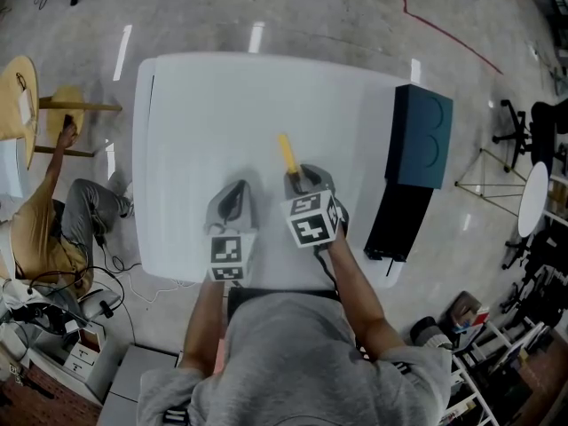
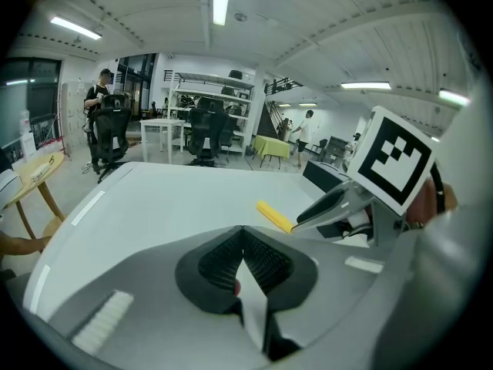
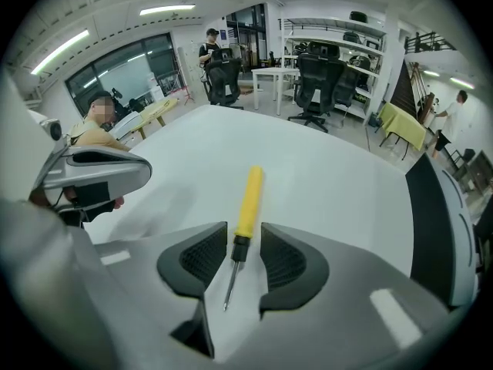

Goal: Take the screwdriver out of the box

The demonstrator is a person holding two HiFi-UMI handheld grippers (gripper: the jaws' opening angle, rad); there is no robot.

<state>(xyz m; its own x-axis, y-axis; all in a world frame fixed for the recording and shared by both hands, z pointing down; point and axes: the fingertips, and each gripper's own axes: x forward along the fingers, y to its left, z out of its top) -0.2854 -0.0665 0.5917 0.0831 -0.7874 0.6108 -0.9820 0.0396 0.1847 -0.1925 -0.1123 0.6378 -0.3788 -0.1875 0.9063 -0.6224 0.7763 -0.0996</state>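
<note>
A: Screwdriver (image 3: pixel 248 199) is lying on the table (image 1: pixel 213 105), well apart from the box (image 1: pixel 419 136), so the taking-out is looking done.

B: Is the right gripper (image 3: pixel 243 237) clamping it?

A: No. Its jaws are standing apart either side of the shaft, not pressing. The left gripper (image 2: pixel 243 233) is resting empty, jaws together.

B: Then only backing away is seeming to be left.

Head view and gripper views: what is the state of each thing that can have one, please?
Screwdriver: out of the box, lying flat on the table.
Box: at the table's right edge, seems open.
Left hand-held gripper: shut, empty.
Right hand-held gripper: open, jaws on either side of the screwdriver, not pressing it.
</note>
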